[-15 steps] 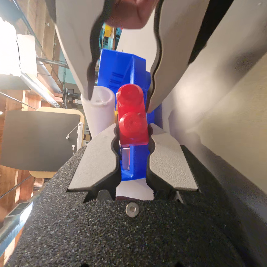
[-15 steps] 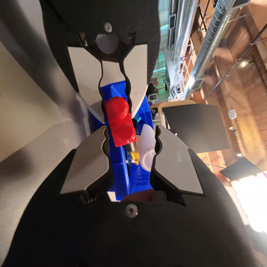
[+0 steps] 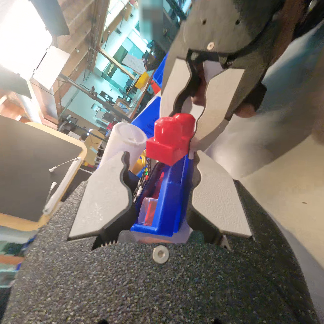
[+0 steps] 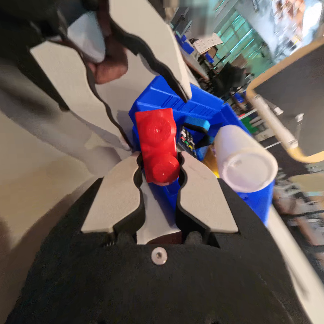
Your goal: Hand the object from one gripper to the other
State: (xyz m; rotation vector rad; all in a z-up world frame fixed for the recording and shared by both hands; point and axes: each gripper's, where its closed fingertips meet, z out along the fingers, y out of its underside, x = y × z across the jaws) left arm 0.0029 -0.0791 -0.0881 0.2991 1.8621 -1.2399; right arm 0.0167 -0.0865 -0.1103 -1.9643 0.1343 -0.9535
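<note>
The right gripper (image 4: 159, 154) clamps one end of the red two-stud block (image 4: 157, 145), its tips pressed against the block's sides. The left gripper (image 3: 160, 154) stands spread apart, its fingers clear of the block. Behind the block sits a blue bin (image 4: 177, 103), and beside the block lies a white cup (image 4: 245, 163).

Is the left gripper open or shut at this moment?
Open. In its own view the left gripper has its jaws spread, clear of the red block, which the right gripper grips.
</note>
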